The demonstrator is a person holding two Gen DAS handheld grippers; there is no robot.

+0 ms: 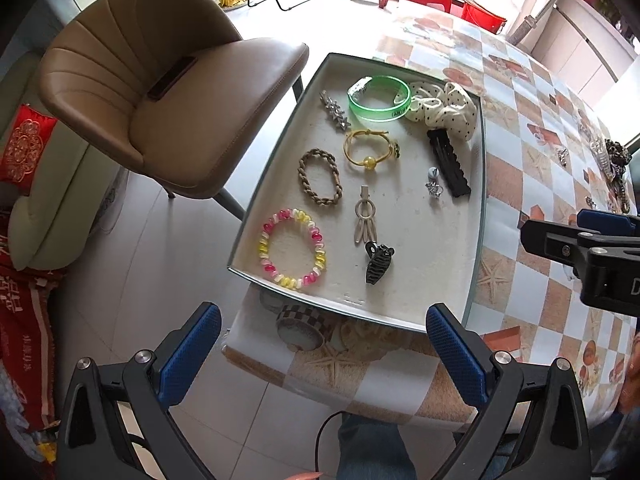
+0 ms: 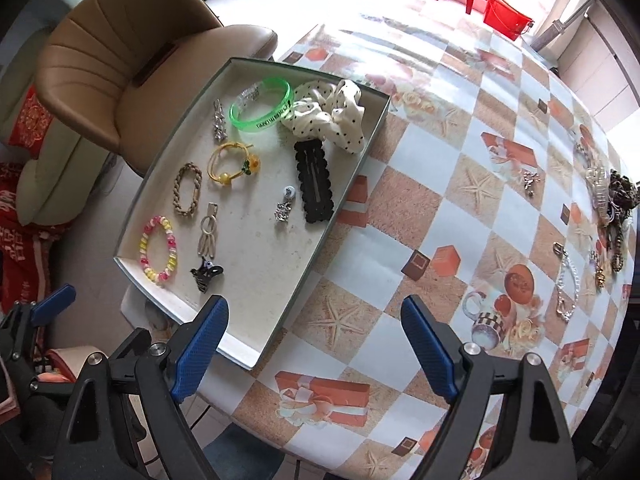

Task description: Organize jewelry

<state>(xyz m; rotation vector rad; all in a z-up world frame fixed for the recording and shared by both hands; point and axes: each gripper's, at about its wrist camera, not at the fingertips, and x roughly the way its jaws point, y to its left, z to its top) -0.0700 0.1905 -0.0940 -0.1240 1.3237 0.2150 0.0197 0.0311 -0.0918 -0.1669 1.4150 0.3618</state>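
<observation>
**Both grippers empty above the tray**

Left gripper (image 1: 324, 344): jaws spread wide, nothing between the pads, hanging over the near edge of the tray (image 1: 478, 216). Right gripper (image 2: 314, 344): also spread, empty, over the tablecloth (image 2: 460, 152) just right of the tray's near corner.

Tray sits at the table's left edge, next to the tan chair (image 1: 160, 92). In it, all lying flat and apart except at the far end:
- bead bracelet (image 1: 294, 249), near left corner
- black claw clip (image 1: 379, 263), just right of it
- beige drop clip (image 1: 364, 220), behind the claw clip
- braided band (image 1: 320, 177)
- yellow tie (image 1: 370, 150)
- rhinestone clip (image 1: 335, 111)
- green bangle (image 1: 379, 98), touching the dotted scrunchie (image 1: 444, 106) at the far end
- black snap clip (image 1: 449, 163), its far end under the scrunchie
- small silver charm (image 1: 434, 185), beside the snap clip

Loose pile (image 2: 612, 208) of unsorted pieces at the table's far right edge, well apart from the tray; clear chain (image 2: 568, 284) near it.
</observation>
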